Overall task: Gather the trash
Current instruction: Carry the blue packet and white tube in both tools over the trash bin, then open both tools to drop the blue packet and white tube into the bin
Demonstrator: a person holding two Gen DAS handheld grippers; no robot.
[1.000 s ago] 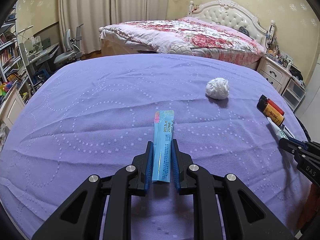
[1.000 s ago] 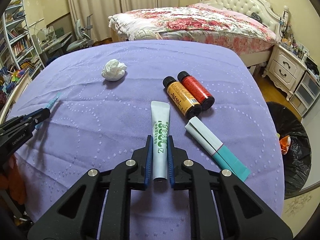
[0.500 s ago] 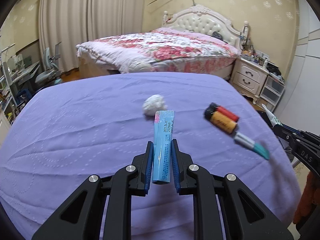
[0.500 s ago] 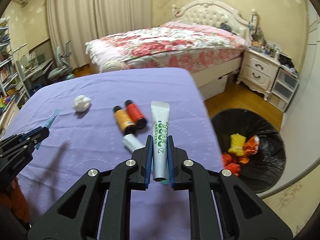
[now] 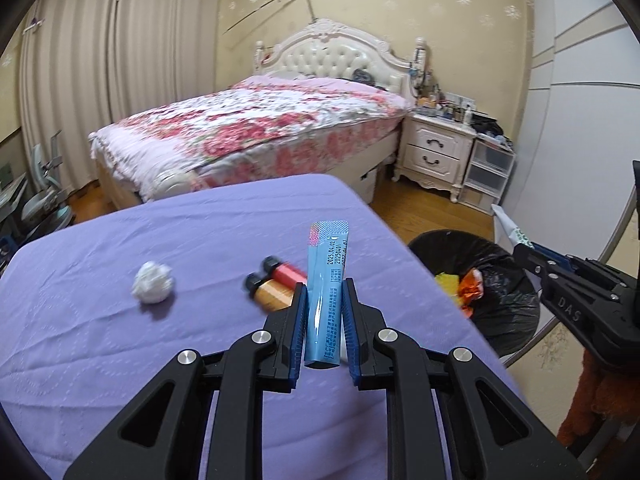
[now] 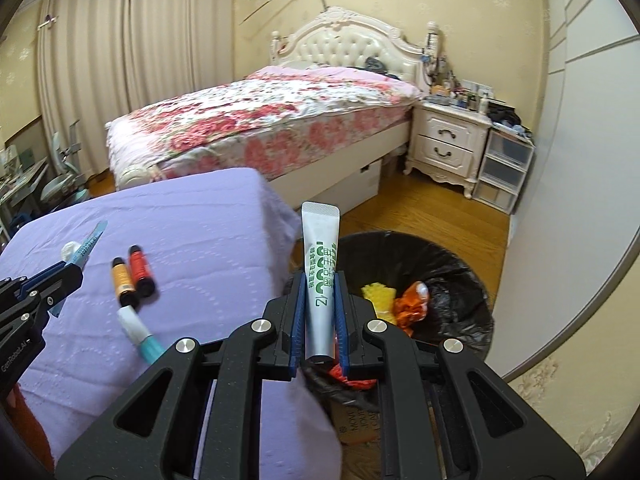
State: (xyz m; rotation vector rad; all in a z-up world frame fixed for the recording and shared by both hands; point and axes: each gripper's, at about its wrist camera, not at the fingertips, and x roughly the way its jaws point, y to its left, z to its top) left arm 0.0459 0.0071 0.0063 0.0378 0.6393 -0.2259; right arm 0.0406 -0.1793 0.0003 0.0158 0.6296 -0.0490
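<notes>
My left gripper (image 5: 324, 300) is shut on a blue sachet (image 5: 326, 280) and holds it above the purple table (image 5: 120, 340). My right gripper (image 6: 319, 292) is shut on a white sachet with green print (image 6: 320, 268), held over the near rim of the black-lined trash bin (image 6: 452, 268), which holds yellow and orange scraps. A crumpled white tissue (image 5: 152, 282), an orange and a red bottle (image 6: 130, 276) and a white and teal tube (image 6: 138, 332) lie on the table.
The bin also shows in the left wrist view (image 5: 500, 280), right of the table. A floral bed (image 5: 256, 128) and a white nightstand (image 5: 436, 152) stand behind. Wooden floor (image 6: 436, 208) lies between the table and the bed.
Both grippers have lifted their sachets off the table and swung right toward the bin. The right one has moved from over the table to over the bin's rim.
</notes>
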